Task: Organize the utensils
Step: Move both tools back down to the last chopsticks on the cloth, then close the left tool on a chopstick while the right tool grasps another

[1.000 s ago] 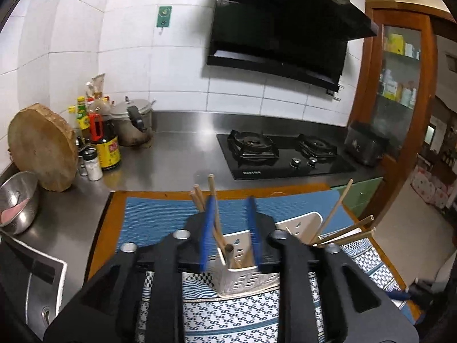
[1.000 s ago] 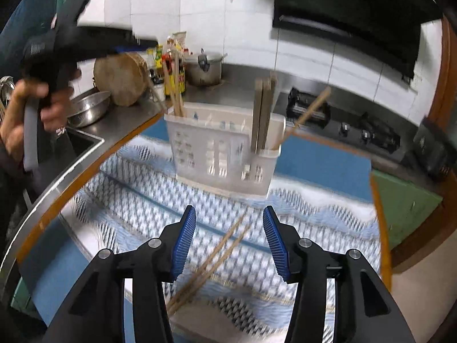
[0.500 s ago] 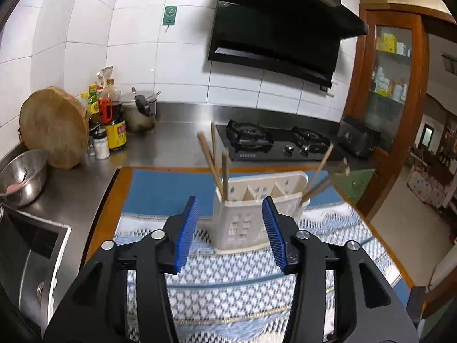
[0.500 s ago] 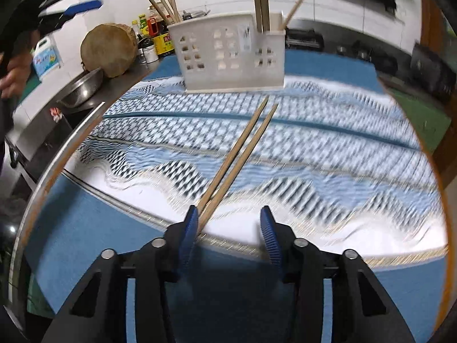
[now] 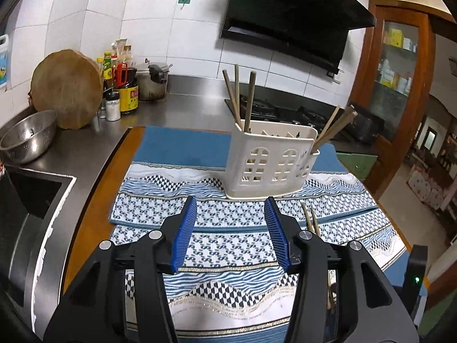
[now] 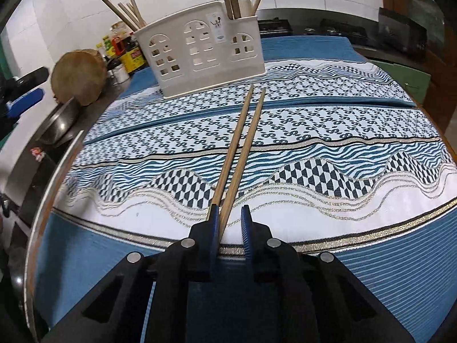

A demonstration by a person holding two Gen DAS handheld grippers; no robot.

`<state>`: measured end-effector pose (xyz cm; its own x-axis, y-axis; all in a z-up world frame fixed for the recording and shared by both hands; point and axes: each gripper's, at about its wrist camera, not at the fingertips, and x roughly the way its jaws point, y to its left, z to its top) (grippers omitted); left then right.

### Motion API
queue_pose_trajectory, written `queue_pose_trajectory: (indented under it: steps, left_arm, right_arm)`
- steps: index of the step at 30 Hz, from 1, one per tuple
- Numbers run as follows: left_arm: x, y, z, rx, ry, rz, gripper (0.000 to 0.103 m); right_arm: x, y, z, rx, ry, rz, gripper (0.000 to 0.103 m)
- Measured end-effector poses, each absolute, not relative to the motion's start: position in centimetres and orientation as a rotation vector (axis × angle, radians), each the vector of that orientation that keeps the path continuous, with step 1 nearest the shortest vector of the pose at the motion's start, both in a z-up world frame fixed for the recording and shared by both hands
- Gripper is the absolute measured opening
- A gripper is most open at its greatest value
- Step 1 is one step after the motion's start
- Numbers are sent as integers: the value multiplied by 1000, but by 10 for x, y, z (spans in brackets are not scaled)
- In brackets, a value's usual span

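A white utensil caddy (image 5: 271,163) (image 6: 200,57) stands on the patterned blue-and-white mat (image 5: 200,208), with several wooden chopsticks (image 5: 242,100) upright in its compartments. A loose pair of chopsticks (image 6: 242,143) lies on the mat and points toward the caddy. My right gripper (image 6: 230,208) is low over the near ends of this pair. Its jaws are closing with those ends between them, and a gap still shows at the right pad. My left gripper (image 5: 230,208) hovers open above the mat, short of the caddy, with nothing between its fingers.
On the steel counter to the left are a round wooden chopping board (image 5: 67,88), a steel bowl (image 5: 27,137), sauce bottles (image 5: 125,85) and a pot (image 5: 151,81). A sink (image 5: 25,200) lies at the near left. A gas hob (image 5: 285,108) sits behind the caddy.
My left gripper pulled back from the caddy, came down, and its jaws widened. My right gripper dropped to the mat and its jaws narrowed around the ends of the loose pair.
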<state>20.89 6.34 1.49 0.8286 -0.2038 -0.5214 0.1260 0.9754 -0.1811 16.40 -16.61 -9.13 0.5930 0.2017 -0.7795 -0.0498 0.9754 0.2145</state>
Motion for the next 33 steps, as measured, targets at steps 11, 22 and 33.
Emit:
queue_pose_trajectory:
  steps: [11,22,33]
  left_arm:
    - [205,64,4,-152,581,-188,50]
    - [193,32,-19,-132,646,-275,50]
    - [178,-37,-65,-112,776,-412,50]
  right_arm:
    - [171,-143,-95,64,930,67,10]
    - [157,-163,-96,48,910,113,8]
    - [137,-204,-71,75,845,120,7]
